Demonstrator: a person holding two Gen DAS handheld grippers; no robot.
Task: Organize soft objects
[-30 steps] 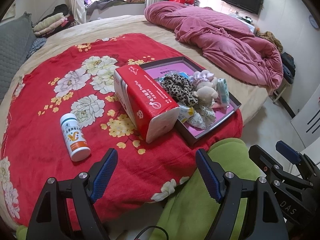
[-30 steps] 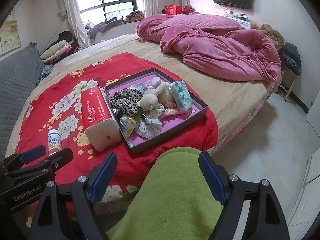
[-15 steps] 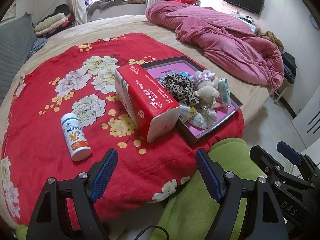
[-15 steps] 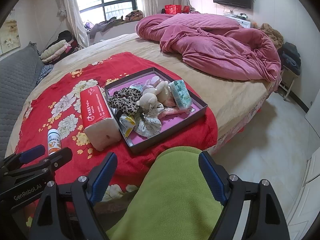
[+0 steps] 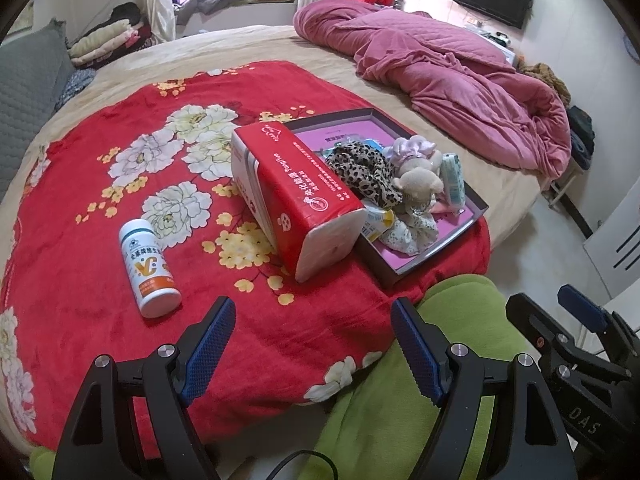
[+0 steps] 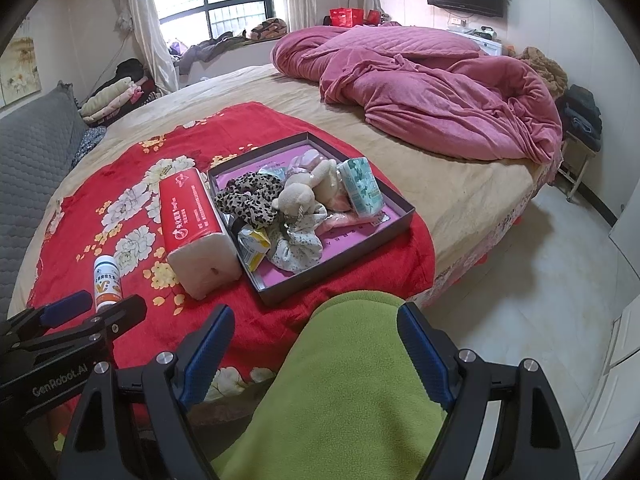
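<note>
A plush red blanket point(image 5: 72, 248), a glossy plastic-wrapped tissue pack point(image 5: 296, 196), a smooth plastic bottle point(image 5: 148, 268) and a matt cardboard box point(image 6: 396, 216) are seen.

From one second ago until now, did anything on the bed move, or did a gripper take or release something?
Nothing visibly changed. Both the left gripper and the right gripper stay open and empty, hanging near the edge of the bed. The red tissue pack still lies beside the tray of soft things, and the white bottle lies on the red blanket as before.
</note>
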